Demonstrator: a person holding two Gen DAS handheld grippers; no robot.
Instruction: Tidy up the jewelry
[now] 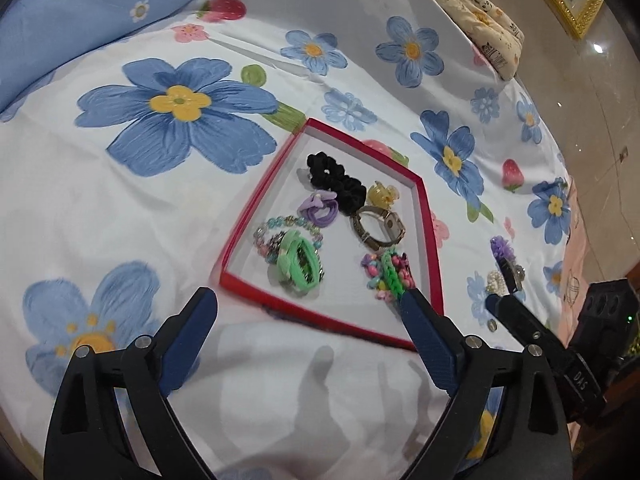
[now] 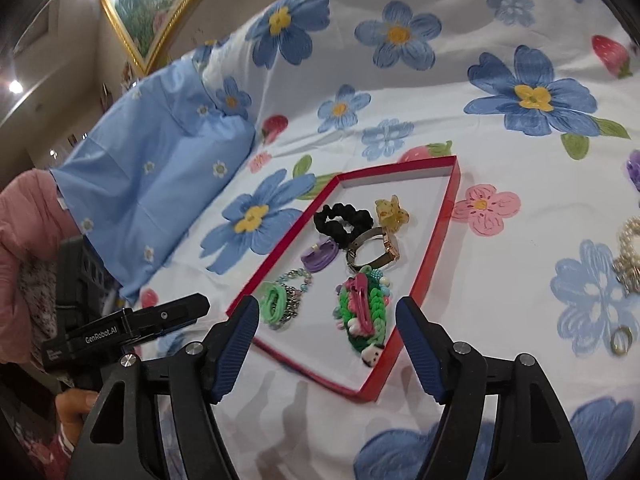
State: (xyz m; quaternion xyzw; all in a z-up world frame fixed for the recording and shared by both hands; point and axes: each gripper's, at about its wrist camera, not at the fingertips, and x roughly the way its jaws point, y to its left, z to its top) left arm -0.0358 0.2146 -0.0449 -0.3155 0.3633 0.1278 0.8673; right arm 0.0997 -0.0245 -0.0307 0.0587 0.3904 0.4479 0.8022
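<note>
We view the shallow red-rimmed cardboard tray [image 1: 256, 196] lying on the white bedspread printed with blue flowers [image 1: 168, 112]. Inside it lie a black fabric scrunchie [image 1: 334, 178], a gold-toned wristwatch [image 1: 378, 226], a translucent yellow claw clip [image 1: 383, 194], purple hair ties [image 1: 318, 208], a green coiled band on a beaded bracelet [image 1: 298, 262] and a green braided band amid coloured beads [image 1: 388, 270].

We judge the coming move to turn on the loose pieces outside the tray: a purple ruffled hair clip [image 1: 502, 250], a pearl-and-silver cluster [image 2: 628, 252] and a small ring [image 2: 621, 340]. All lie off the tray's right side, well apart from the left gripper [image 1: 310, 300] and near the right gripper [image 2: 326, 310], out to its right. The cluster's long axis we cannot tell.

Both claws are released: we see each pair of blue-padded jaws spread wide with nothing between them, poised over the tray's near edge. We take the right hand as the nearer one for the next pick.
</note>
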